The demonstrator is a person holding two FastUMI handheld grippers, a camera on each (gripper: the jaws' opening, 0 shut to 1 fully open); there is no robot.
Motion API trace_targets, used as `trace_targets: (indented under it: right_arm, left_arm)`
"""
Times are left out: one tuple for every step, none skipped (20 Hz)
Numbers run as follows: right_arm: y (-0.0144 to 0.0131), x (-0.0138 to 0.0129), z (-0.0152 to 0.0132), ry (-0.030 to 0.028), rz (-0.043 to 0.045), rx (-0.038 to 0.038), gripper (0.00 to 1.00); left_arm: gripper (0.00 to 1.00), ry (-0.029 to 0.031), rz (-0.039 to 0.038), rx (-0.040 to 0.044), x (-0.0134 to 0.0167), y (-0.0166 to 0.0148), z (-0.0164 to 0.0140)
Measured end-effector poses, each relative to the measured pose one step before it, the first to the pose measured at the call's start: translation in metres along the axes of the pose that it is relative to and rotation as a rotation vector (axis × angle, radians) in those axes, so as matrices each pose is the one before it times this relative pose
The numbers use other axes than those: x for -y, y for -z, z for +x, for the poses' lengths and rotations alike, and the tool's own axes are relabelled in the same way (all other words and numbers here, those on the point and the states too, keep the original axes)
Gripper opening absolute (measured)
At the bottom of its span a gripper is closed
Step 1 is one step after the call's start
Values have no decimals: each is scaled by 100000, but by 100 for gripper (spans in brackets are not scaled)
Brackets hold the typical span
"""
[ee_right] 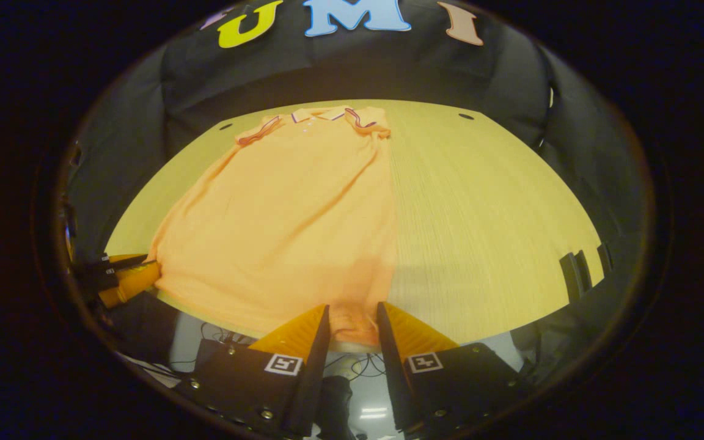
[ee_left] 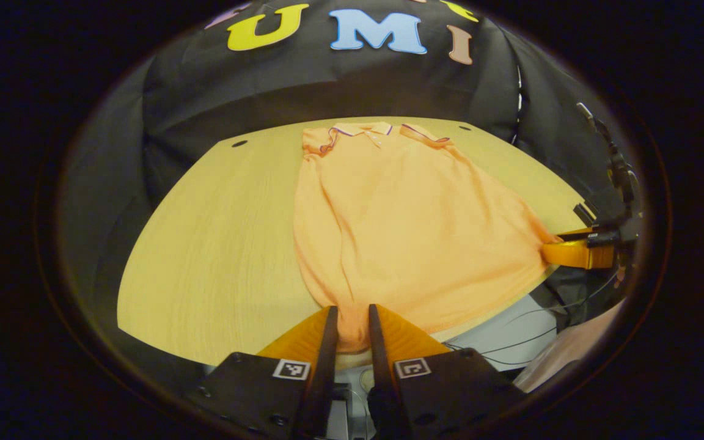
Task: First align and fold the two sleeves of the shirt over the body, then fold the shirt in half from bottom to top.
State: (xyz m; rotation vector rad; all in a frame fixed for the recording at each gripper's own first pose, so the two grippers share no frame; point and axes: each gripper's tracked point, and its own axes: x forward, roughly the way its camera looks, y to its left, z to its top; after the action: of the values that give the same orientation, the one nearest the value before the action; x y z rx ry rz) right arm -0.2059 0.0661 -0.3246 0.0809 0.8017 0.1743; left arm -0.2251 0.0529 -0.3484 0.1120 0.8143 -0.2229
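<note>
Both grippers (ee_left: 350, 318) (ee_right: 354, 315) on shirt (ee_left: 401, 220) hem

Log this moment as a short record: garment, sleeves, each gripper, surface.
garment: orange polo shirt, lying flat, collar at the far end
sleeves: both already folded in over the body
left gripper: shut on the hem at the shirt's near left corner
right gripper: shut on the hem at the near right corner
surface: wooden table, hem at its near edge
stage: bottom-to-top fold not yet done
</note>
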Motion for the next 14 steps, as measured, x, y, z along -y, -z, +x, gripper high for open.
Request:
trace_targets:
  right_arm:
    - [-66, -652, 280, -2992, 996, -63, 48]
    - [-31, 101, -230, -898, 3818, 863, 32]
    - [193, -340, 19, -1317, 1264, -1257, 15]
    - [-309, 35, 25, -1573, -333, 796, 15]
    - [122, 116, 293, -1105, 3106, -751, 9]
    - [-84, -187, -136, -2246, 2130, -389, 4]
    - [61, -266, -181, -2141, 1836, -436, 4]
    - [-345, 115, -240, -1596, 1082, 557, 4]
    - [-282, 203, -382, -1211, 106, 714, 4]
    - [-561, 9, -487, -1612, 261, 1253, 4]
    - [-674, -295, -509, -2234, -91, 1594, 4]
    - [-935, -159, -551, -2057, -931, 2474, 4]
    - [-905, -100, -424, -1296, -1560, 1899, 4]
    - [-962, -79, -416, -948, -1481, 1511, 4]
  left_arm:
    - [28, 213, 178, 189, 53, -143, 101]
    - [28, -110, -85, 312, 36, 30, -38]
    - [26, -1190, -2307, 808, -160, -75, -21]
    - [10, -804, -1290, 136, -13, -183, 123]
    - [10, -938, -636, -614, -22, -43, 105]
    - [9, -1330, -912, -364, -9, 77, -123]
    - [9, -1237, -614, -886, -8, -14, 40]
    - [9, -1159, -544, -562, 39, 54, -216]
    - [9, -1130, -1117, -272, 112, -25, -152]
    - [10, -1103, -1393, -16, 136, -159, -289]
    - [10, -982, -1163, 436, 73, -287, -341]
    - [9, -1278, -1233, 1805, 29, -902, -317]
    - [9, -1075, -937, 1758, 60, -1072, -448]
    - [9, -751, -720, 1423, 161, -905, -437]
